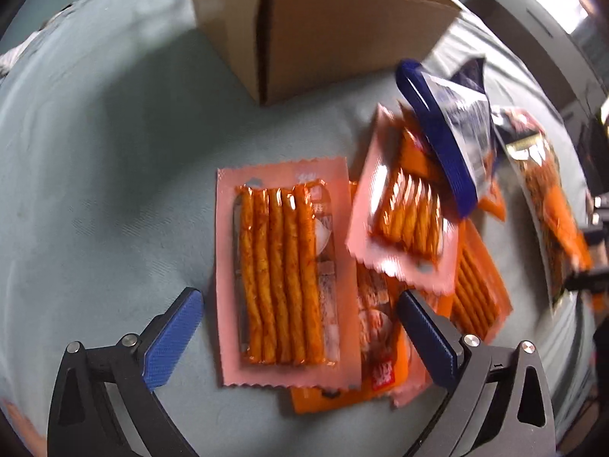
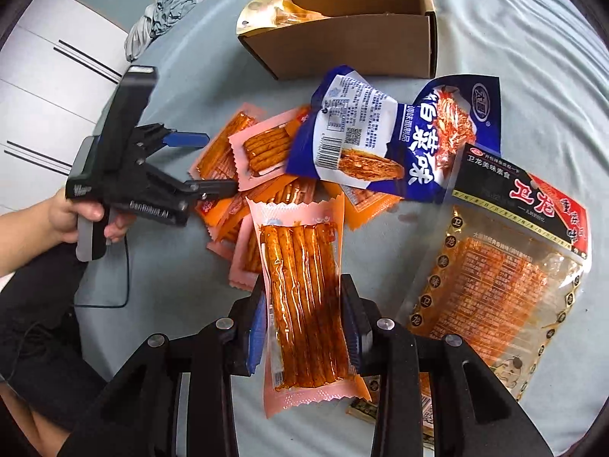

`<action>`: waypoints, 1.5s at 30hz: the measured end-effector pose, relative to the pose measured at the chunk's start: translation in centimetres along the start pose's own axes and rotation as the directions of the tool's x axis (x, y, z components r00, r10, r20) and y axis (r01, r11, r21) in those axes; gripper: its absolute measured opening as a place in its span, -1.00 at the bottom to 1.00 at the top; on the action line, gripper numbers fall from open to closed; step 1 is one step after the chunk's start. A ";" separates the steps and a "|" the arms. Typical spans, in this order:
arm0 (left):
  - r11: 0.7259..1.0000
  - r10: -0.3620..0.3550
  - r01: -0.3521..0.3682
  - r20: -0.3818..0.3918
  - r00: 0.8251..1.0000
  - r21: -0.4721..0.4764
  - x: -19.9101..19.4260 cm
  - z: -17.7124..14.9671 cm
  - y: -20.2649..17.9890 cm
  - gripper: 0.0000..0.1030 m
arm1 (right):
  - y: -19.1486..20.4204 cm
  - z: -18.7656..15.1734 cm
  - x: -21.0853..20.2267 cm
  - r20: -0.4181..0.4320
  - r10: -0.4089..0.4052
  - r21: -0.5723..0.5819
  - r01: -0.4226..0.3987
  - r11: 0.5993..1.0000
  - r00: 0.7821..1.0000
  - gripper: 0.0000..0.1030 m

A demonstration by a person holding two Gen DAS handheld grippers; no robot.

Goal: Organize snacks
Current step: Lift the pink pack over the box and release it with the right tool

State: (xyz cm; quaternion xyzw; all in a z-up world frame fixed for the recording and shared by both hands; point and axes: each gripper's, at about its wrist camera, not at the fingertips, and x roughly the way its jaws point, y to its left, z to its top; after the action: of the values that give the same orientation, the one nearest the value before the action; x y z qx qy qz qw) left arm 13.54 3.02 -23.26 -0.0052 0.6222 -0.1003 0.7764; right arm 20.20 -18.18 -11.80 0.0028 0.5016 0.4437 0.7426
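Pickup step: right gripper [image 2: 304,327] fingers clenched on pink stick pack [image 2: 302,304]; left gripper [image 1: 300,339] fingers released over another pack [image 1: 283,278]. Next: carry to box [image 2: 342,49], probably.

Glossy pink plastic film wraps the spicy-stick packet [image 2: 300,304]. The blue snack bag [image 2: 384,133] is shiny crinkled foil. The cardboard box [image 2: 342,45] is matt brown corrugated paper. The bedsheet [image 1: 114,190] is soft, matt cloth.

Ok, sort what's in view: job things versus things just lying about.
Job:
pink stick-snack packets
one pink packet clamped in the right gripper
blue bag
large clear bag
cardboard box
left gripper, open

Lying about:
crumpled bedding
cupboard doors
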 end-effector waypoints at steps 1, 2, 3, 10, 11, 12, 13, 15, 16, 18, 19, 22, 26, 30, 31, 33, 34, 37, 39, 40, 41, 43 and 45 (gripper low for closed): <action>1.000 0.007 -0.007 -0.002 1.000 -0.002 0.0 0.1 -0.1 1.00 | 0.4 -0.4 0.0 0.000 0.002 0.002 -0.002 1.000 1.000 -0.37; 1.000 0.013 -0.013 -0.003 1.000 0.008 0.0 0.2 -0.3 0.90 | 1.3 -0.6 0.5 -0.002 0.005 0.004 -0.005 1.000 1.000 -0.37; 1.000 0.003 -0.003 0.003 1.000 0.022 -0.1 0.2 -0.4 0.80 | 1.8 -1.0 0.9 -0.002 0.008 0.003 -0.008 1.000 1.000 -0.37; 0.996 -0.088 0.088 0.008 0.996 -0.016 -1.5 0.1 1.0 -0.18 | 1.9 -0.7 -0.2 0.030 0.024 0.011 -0.024 1.000 0.999 -0.37; 0.996 -0.083 0.083 0.009 0.997 -0.015 -1.6 0.0 1.2 -0.26 | 1.9 -0.6 -0.3 0.034 0.024 0.010 -0.025 1.000 0.999 -0.37; 0.997 -0.082 0.082 0.006 0.997 -0.016 -1.9 -0.1 1.4 -0.27 | 1.9 -0.6 -0.5 0.039 0.025 0.013 -0.025 1.000 0.999 -0.37; 0.995 -0.095 0.095 0.002 0.995 -0.022 -2.1 -0.1 1.5 -0.28 | 1.9 -0.6 -0.6 0.043 0.025 0.013 -0.026 1.000 0.999 -0.37; 0.991 -0.127 0.128 0.014 0.992 -0.036 -2.7 -0.7 1.3 -0.29 | 1.8 -0.5 -0.8 0.055 0.029 0.018 -0.030 0.999 0.998 -0.37; 0.989 -0.140 0.140 0.023 0.990 -0.034 -3.1 -0.7 1.3 -0.30 | 1.8 -0.5 -0.9 0.061 0.033 0.023 -0.035 0.999 0.998 -0.37; 0.987 -0.160 0.161 0.046 0.986 -0.025 -4.0 -0.8 1.2 -0.30 | 1.6 -0.4 -1.2 0.077 0.040 0.031 -0.043 0.999 0.996 -0.37; 0.984 -0.177 0.178 0.065 0.982 -0.021 -4.8 -0.7 1.0 -0.30 | 1.6 -0.4 -1.3 0.084 0.046 0.036 -0.050 0.998 0.995 -0.37; 0.974 -0.219 0.225 0.129 0.967 -0.033 -7.4 0.0 0.6 -0.30 | 1.4 -0.2 -2.1 0.113 0.064 0.055 -0.070 0.996 0.992 -0.37; 0.962 -0.245 0.268 0.261 0.934 -0.055 -12.5 2.4 1.0 -0.30 | 1.2 0.0 -2.9 0.140 0.068 0.067 -0.078 0.995 0.988 -0.37; 0.966 -0.224 0.253 0.319 0.921 -0.051 -15.1 6.1 0.8 -0.28 | 0.8 0.4 -3.5 0.168 0.075 0.098 -0.093 0.991 0.983 -0.37; 0.975 -0.195 0.220 0.316 0.929 -0.044 -15.2 7.5 0.3 -0.27 | 0.8 0.5 -3.5 0.174 0.067 0.105 -0.086 0.991 0.983 -0.37; 0.992 -0.108 0.124 0.305 0.946 -0.033 -14.5 10.5 -1.2 -0.23 | 0.8 0.8 -3.8 0.186 0.058 0.113 -0.080 0.990 0.981 -0.37; 0.995 -0.080 0.096 0.302 0.950 -0.037 -14.2 11.5 -1.5 -0.15 | 0.8 0.8 -4.0 0.192 0.057 0.115 -0.080 0.990 0.980 -0.37; 0.996 0.000 0.031 0.325 0.946 -0.089 -12.9 14.6 -1.8 0.30 | 0.7 1.1 -4.9 0.236 0.056 0.124 -0.087 0.989 0.970 -0.37; 0.989 0.033 0.020 0.343 0.939 -0.149 -12.6 14.9 -0.4 0.56 | 0.2 1.4 -5.6 0.265 0.057 0.146 -0.098 0.984 0.963 -0.37; 0.985 0.040 0.018 0.337 0.941 -0.169 -12.3 14.9 -0.1 0.56 | 0.0 1.7 -5.9 0.277 0.052 0.157 -0.099 0.983 0.959 -0.37; 0.983 0.043 0.019 0.326 0.944 -0.184 -12.1 14.7 0.5 0.57 | -0.1 2.3 -6.4 0.289 0.043 0.163 -0.094 0.982 0.956 -0.37; 0.975 0.060 0.007 0.289 0.955 -0.224 -12.0 13.9 1.5 0.57 | 0.1 3.9 -7.2 0.309 0.020 0.157 -0.072 0.985 0.951 -0.37; 0.968 0.072 -0.002 0.273 0.959 -0.251 -12.0 12.1 2.7 0.57 | 0.7 6.1 -7.7 0.320 -0.006 0.133 -0.039 0.990 0.948 -0.37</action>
State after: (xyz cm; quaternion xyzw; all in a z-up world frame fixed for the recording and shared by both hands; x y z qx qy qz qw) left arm 23.16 6.17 -9.35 -0.1046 0.5139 -0.0053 0.8514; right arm 23.47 -20.16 -2.74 0.1299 0.4043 0.4079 0.8083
